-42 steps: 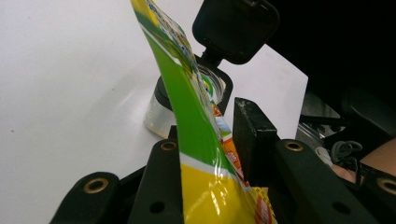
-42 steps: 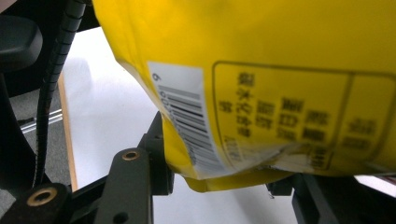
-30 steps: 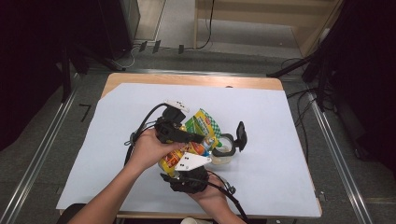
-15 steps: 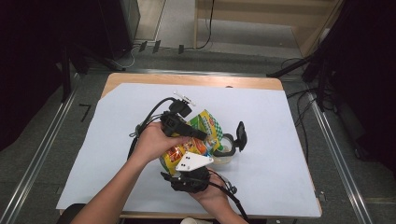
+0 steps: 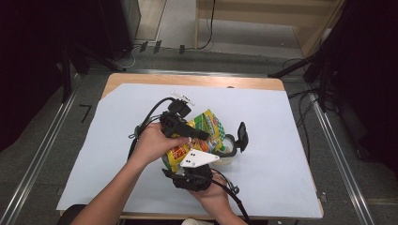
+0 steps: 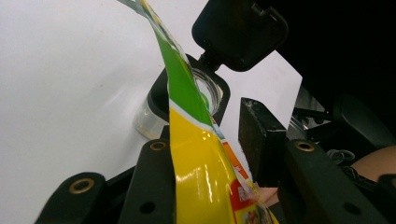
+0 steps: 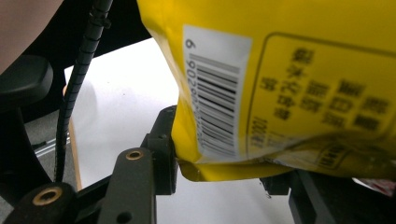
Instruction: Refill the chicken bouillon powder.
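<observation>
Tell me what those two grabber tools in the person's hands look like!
Both are black. The left tongs trail a black cable and have brass-coloured rivets on their arms. The right tongs carry a pale three-cornered plate with small dark dots on top and trail a black ribbed cable. The person's forearms are bare, no sleeves.

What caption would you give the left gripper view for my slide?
Yellow-green snack bag standing edge-on between the left gripper's black jaws, over a clear container with its black lid flipped open.

Yellow-green snack pouch [image 5: 206, 133] tilted over open jar [image 5: 228, 149]
</observation>
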A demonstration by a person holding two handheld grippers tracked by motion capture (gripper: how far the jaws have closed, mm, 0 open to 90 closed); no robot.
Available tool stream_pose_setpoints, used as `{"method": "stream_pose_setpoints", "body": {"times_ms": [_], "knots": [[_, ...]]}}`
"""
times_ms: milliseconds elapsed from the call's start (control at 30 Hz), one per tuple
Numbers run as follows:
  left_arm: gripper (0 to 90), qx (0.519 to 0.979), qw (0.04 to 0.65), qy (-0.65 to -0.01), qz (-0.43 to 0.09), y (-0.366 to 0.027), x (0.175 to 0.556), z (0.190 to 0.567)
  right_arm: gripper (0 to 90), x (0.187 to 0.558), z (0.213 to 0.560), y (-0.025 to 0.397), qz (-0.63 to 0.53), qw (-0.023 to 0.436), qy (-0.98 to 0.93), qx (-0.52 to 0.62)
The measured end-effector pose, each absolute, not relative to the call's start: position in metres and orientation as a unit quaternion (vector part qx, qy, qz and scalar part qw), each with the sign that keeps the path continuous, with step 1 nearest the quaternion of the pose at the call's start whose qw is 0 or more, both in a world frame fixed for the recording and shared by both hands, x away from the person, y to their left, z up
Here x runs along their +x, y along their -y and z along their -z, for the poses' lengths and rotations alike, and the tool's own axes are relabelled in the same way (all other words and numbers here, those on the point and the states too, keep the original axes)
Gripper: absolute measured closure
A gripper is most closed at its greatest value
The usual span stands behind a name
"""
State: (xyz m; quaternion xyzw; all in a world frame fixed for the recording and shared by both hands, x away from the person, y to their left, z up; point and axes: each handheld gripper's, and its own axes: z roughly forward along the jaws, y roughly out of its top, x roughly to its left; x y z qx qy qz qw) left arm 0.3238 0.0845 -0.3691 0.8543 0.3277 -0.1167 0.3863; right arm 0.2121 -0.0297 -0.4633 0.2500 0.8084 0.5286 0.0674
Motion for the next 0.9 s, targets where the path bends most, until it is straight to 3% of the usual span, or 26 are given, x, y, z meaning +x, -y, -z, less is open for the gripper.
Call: {"method": "stream_pose_setpoints", "body": {"times_ms": [433, 567, 900], "knots": [[70.7, 0.857, 0.382, -0.334, 0.096, -0.081, 0.3244, 0.3641, 52.7, 0.2164, 0.4598, 0.0285, -0.524, 0.063, -0.814, 0.241], [70.7, 0.857, 0.384, -0.331, 0.091, -0.08, 0.3233, 0.3619, 57.3, 0.2166, 0.459, 0.0287, -0.521, 0.071, -0.817, 0.238], [73.4, 0.857, 0.373, -0.344, 0.092, -0.0776, 0.3289, 0.3593, 58.0, 0.2187, 0.4582, 0.0291, -0.527, 0.069, -0.811, 0.245]]}}
